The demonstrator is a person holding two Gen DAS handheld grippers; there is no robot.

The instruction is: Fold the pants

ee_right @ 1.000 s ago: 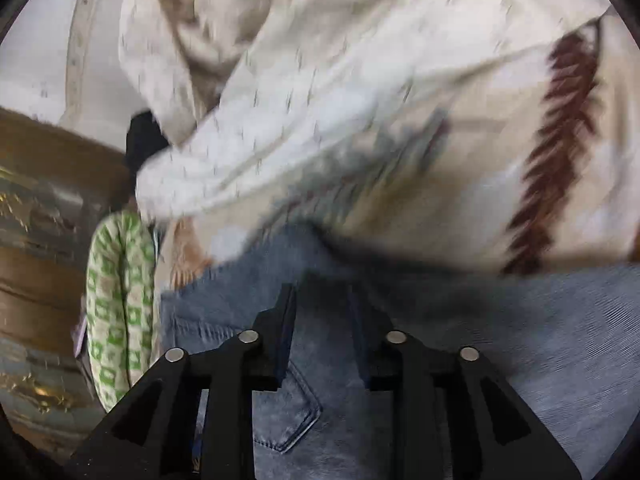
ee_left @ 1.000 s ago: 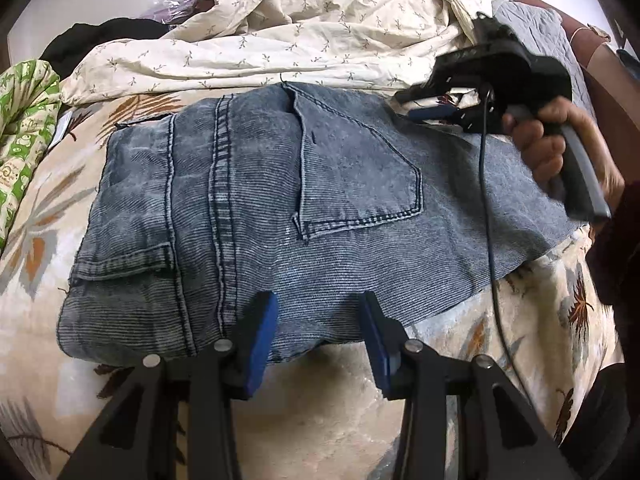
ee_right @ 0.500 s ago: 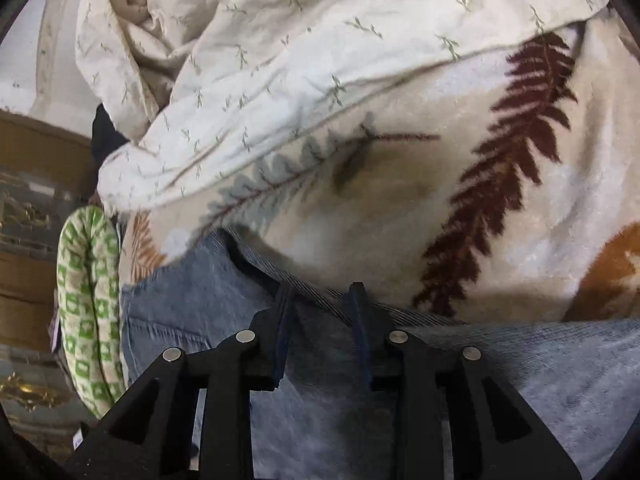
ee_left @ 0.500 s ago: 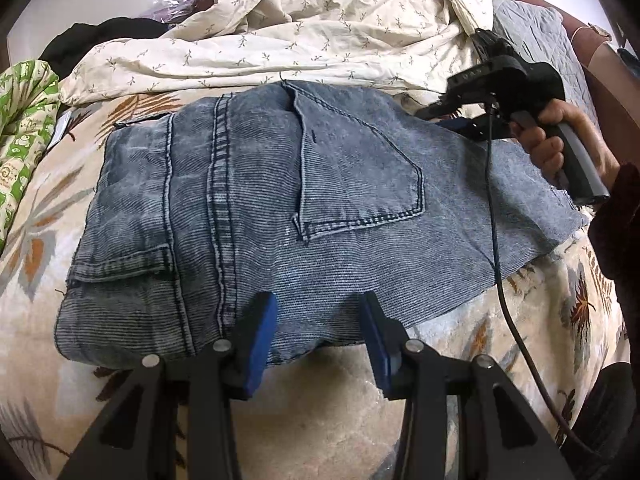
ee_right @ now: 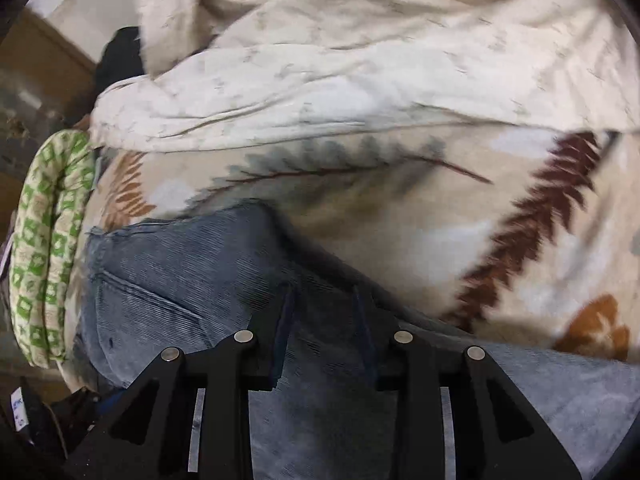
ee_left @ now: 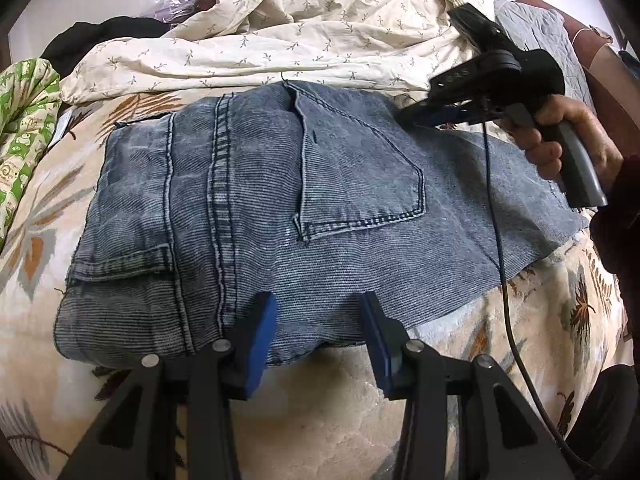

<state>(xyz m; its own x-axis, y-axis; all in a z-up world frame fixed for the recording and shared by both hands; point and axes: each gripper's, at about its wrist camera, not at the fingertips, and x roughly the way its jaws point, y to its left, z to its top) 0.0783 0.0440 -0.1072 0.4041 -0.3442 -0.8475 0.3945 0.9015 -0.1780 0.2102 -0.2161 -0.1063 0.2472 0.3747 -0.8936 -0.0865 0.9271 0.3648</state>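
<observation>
Judging the folded jeans (ee_left: 288, 216) on the bed (ee_left: 320, 420) heavy yet limp, I'd grab doubled edges: left gripper (ee_left: 316, 332) jaws spread and empty, right gripper (ee_right: 324, 320) jaws just widening over denim.

Folded jeans (ee_left: 280, 208) are being spread on a leaf-patterned blanket (ee_left: 328, 412) just ahead of the left gripper (ee_left: 316, 336), whose jaws are being held apart. Beyond, the right gripper (ee_left: 416, 118) is being held at the far edge.

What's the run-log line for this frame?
task: fold pants | jeans: flat on leaf-print blanket | left gripper: open, at near edge | right gripper: open, jaws just opening, over far edge, denim between
</observation>
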